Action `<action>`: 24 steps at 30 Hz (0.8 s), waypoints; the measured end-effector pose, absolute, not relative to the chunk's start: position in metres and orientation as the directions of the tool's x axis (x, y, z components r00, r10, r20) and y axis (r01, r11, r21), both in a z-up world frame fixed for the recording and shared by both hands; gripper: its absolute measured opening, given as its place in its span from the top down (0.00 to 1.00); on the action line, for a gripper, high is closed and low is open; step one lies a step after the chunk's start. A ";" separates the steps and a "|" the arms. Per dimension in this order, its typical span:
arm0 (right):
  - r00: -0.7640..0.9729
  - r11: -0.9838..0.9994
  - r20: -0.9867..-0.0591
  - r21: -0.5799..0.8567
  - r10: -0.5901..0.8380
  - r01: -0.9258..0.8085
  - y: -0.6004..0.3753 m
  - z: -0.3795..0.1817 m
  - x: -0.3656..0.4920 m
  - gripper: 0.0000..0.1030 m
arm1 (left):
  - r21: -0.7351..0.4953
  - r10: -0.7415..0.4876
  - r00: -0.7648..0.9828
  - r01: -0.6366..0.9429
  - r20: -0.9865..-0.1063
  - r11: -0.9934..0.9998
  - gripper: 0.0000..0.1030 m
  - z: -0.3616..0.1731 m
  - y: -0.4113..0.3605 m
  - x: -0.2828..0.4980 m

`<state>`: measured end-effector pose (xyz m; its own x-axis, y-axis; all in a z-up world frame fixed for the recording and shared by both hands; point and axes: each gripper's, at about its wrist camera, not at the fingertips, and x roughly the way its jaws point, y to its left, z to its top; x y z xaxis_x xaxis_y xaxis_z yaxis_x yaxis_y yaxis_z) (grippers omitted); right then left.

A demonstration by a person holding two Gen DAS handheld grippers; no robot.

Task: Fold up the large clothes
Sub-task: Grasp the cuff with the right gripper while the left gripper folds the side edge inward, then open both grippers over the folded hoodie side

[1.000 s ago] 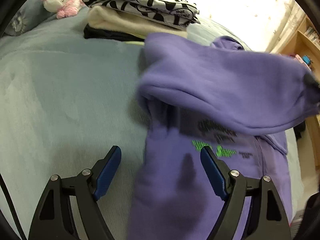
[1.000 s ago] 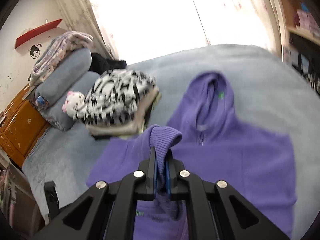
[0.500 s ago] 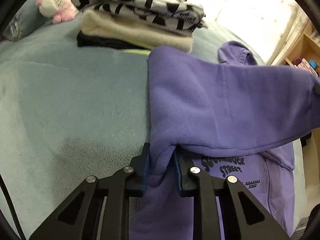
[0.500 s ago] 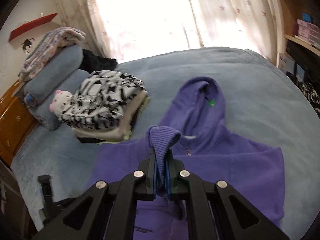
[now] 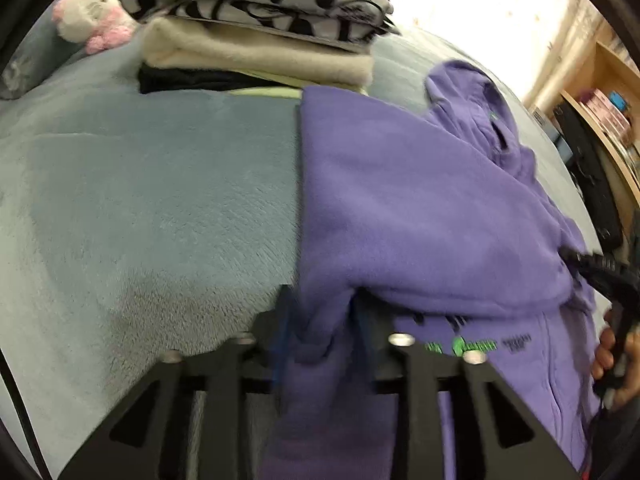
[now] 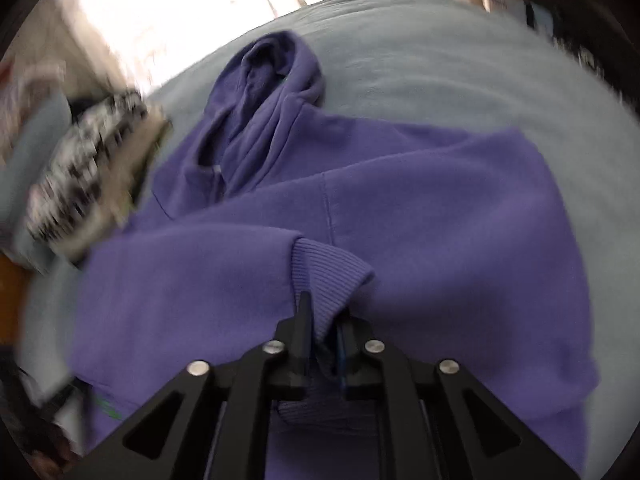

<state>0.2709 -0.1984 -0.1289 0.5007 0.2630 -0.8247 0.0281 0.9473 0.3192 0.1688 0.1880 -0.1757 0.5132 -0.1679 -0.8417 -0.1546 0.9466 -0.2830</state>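
A purple hoodie [image 5: 420, 208] lies on the grey-blue bed, hood toward the window; it also fills the right wrist view [image 6: 440, 208]. Its left sleeve is folded across the chest. My left gripper [image 5: 320, 320] is shut on the sleeve fabric near the shoulder fold at the hoodie's left edge. My right gripper [image 6: 323, 320] is shut on the ribbed sleeve cuff [image 6: 332, 272] and holds it low over the hoodie's middle. The right gripper and the hand holding it show at the right edge of the left wrist view [image 5: 612, 296].
A stack of folded clothes [image 5: 256, 36], a black-and-white patterned one on top, sits on the bed [image 5: 140, 208] just left of the hoodie's shoulder. A pink-and-white plush toy [image 5: 92, 16] lies behind it. Wooden shelves [image 5: 600, 92] stand to the right.
My left gripper went from open beside the hoodie to shut on the sleeve fold. My right gripper carried the cuff across and down over the body; the sleeve now lies lower.
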 end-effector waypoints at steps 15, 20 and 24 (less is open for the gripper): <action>0.511 0.903 -0.775 0.430 0.371 -0.004 -0.218 -0.127 0.289 0.45 | -0.372 -0.282 0.524 -0.071 -0.804 0.926 0.21 -0.147 0.224 0.253; 0.487 0.924 -0.799 0.381 0.352 -0.042 -0.206 -0.134 0.301 0.45 | -0.412 -0.308 0.482 -0.124 -0.821 0.903 0.21 -0.177 0.234 0.300; 0.493 0.935 -0.802 0.347 0.337 -0.073 -0.201 -0.136 0.302 0.62 | -0.433 -0.311 0.498 -0.149 -0.809 0.889 0.28 -0.189 0.237 0.314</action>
<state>0.3016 -0.2005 -0.1361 0.4931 0.3365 -0.8023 -0.0731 0.9349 0.3473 0.3140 0.2366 -0.1894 0.4983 -0.3110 -0.8093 -0.1490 0.8889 -0.4333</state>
